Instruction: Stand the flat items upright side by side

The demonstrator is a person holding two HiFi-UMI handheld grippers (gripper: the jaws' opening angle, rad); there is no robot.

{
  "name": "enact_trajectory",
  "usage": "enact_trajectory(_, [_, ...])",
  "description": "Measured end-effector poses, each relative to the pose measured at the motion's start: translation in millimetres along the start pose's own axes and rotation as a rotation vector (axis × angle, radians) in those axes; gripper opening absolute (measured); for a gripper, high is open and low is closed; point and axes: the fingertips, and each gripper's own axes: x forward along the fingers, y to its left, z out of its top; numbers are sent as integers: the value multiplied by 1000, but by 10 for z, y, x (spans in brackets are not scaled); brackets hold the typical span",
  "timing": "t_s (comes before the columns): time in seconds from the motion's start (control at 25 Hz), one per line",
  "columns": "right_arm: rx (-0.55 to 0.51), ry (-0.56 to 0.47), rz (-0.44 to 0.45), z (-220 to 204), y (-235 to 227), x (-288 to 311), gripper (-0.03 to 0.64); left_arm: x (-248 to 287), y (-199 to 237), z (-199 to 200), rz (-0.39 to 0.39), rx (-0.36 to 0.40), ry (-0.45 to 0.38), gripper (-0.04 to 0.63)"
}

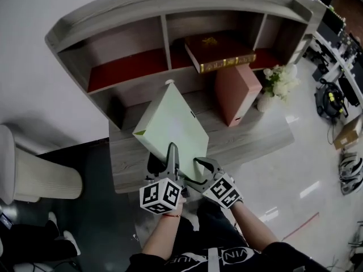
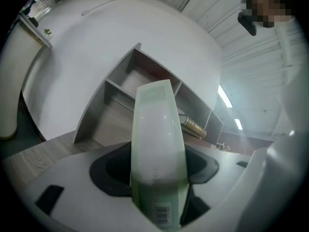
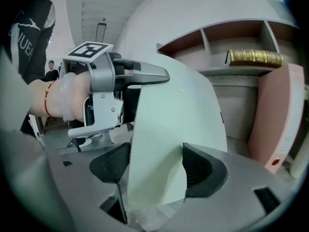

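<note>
A flat pale green box point(image 1: 170, 123) hangs tilted above the desk's point(image 1: 255, 137) front edge, held by both grippers at its near end. My left gripper point(image 1: 170, 154) is shut on its thin edge; seen edge-on, the green box point(image 2: 157, 129) fills that gripper point(image 2: 158, 170). My right gripper point(image 1: 199, 166) grips the near right corner, and the box point(image 3: 174, 120) sits between both pads of the gripper point(image 3: 157, 166). A pink box point(image 1: 235, 92) stands upright on the desk. A dark red book point(image 1: 218, 51) with gilt edges lies flat in the shelf unit point(image 1: 125, 81).
White flowers point(image 1: 281, 81) stand just right of the pink box. A pale ribbed bin point(image 1: 39, 177) stands on the floor at the left. Cables, a helmet point(image 1: 350, 171) and other gear lie on the glossy floor at the right.
</note>
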Motion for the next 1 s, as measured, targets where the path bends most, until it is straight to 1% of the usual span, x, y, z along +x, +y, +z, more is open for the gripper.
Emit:
enact_trajectory(0.24, [64,-26,-9,-73,-404,-80,347,318,-432,-89,-34,144,7,288])
enact_trajectory(0.36, [78,-30,-13,-123,-583,-120,347,440,-610,-157,-44,194,13,293])
enact_trajectory(0.68, [146,-16,-43,-366,-1051,-246,347,727,-969,-432,-75,247,65,302])
enact_trajectory(1.0, [246,2,-76,-678,-1438,-414,334,936,-1339,-766,-113,303,121,308])
